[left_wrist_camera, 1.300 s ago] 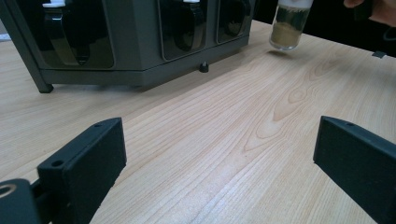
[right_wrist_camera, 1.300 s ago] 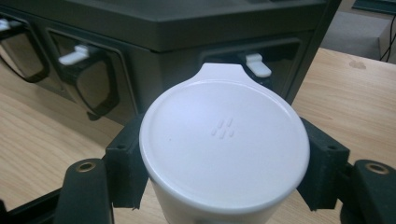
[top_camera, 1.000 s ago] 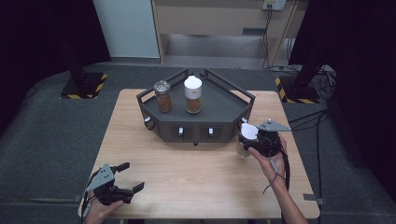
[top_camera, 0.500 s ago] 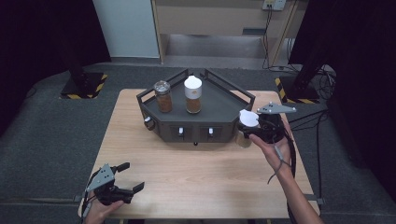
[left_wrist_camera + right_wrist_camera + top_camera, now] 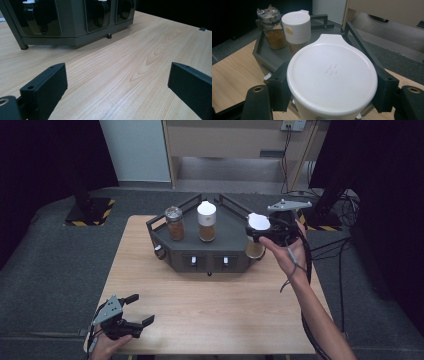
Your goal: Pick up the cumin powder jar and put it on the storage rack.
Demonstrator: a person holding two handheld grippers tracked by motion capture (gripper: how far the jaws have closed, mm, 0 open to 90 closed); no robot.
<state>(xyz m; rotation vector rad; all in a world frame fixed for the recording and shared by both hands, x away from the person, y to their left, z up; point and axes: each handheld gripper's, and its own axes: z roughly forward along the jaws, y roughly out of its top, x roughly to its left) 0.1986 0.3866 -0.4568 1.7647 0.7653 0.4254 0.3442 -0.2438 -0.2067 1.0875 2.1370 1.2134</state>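
Jar body hidden beneath white lid.

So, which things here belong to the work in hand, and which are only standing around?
In the work:
- white-lidded spice jar, held by the right gripper
- dark grey angular rack

Standing around:
- foil-topped glass jar
- white-capped jar
- left gripper, open over the wooden table
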